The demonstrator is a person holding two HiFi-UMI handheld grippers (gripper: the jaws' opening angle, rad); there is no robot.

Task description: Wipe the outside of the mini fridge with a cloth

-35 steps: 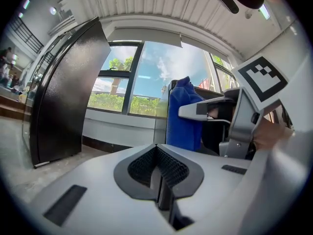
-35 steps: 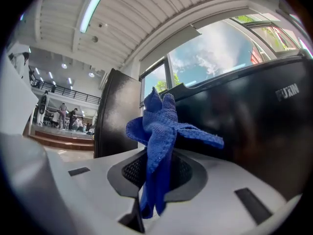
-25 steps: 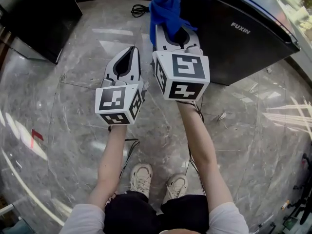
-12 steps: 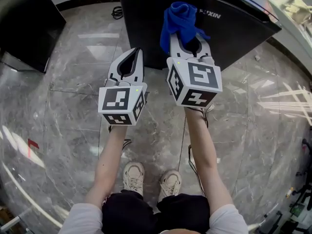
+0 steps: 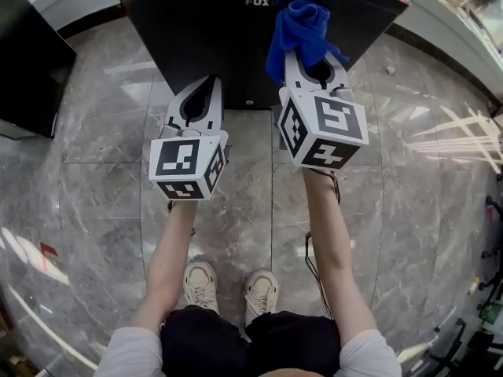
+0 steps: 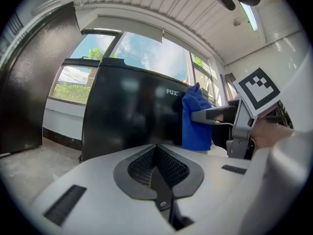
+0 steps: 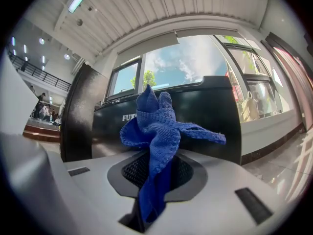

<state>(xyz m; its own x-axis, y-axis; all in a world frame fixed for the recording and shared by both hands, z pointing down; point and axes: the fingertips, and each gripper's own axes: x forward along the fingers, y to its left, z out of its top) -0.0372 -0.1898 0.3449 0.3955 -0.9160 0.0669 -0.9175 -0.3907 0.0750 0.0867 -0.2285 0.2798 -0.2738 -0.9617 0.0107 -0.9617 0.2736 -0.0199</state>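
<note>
**Soft cloth pinched, fridge just ahead**

The blue cloth (image 7: 159, 126) looks light, limp and floppy. The right tongs (image 5: 308, 53) clamp its bunched middle, with loose folds flopping near the black mini fridge (image 5: 204, 38) on the floor. The left tongs (image 5: 212, 81) are closed and empty. Both forearms stretch forward side by side.

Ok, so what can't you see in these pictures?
- Head view: the far part of the mini fridge is cut off by the picture's upper edge.
- All three views: the blue cloth covers the end of the fridge's printed name.
- Head view: the cloth hides the tips of the right gripper.
- No view shows whether the cloth touches the fridge, or whether its glossy black side is dirty.
</note>
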